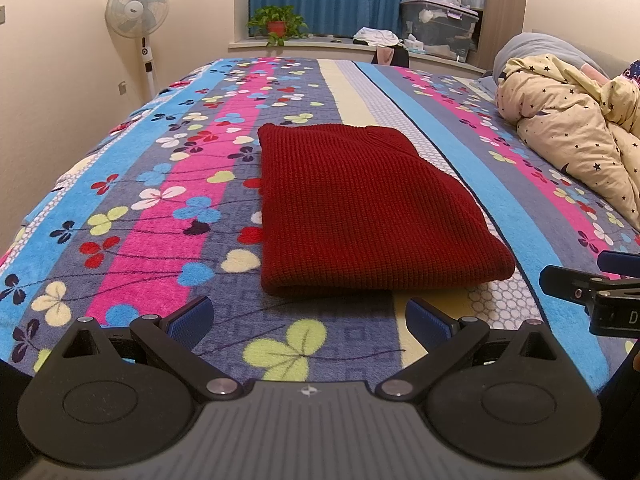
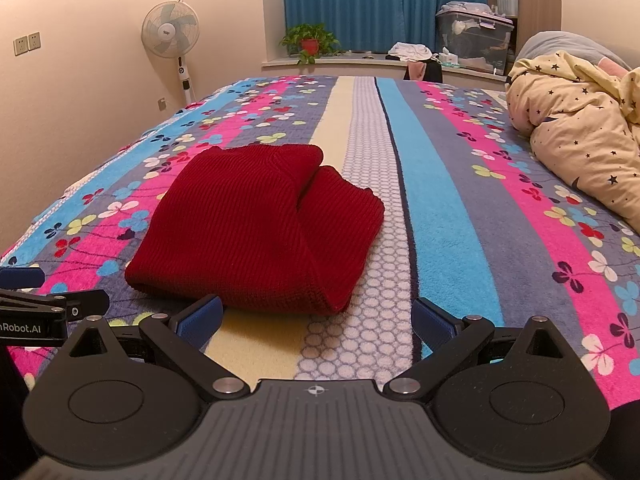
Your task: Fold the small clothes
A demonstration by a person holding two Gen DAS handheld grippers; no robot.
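A dark red knitted sweater (image 1: 360,204) lies folded into a compact rectangle on the bed's striped, clover-patterned blanket (image 1: 132,216), roughly mid-bed. In the right wrist view its upper layers overlap, one flap over another. The left tongs (image 1: 308,320) stand apart, empty, just short of the sweater's near edge, with blue pads (image 1: 192,316) visible. The right tongs (image 2: 316,320) are likewise apart and empty, near the garment's near right corner. A bundled star-print quilt (image 2: 580,132) lies at the bed's right side. A pedestal fan (image 1: 138,12) stands against the left wall.
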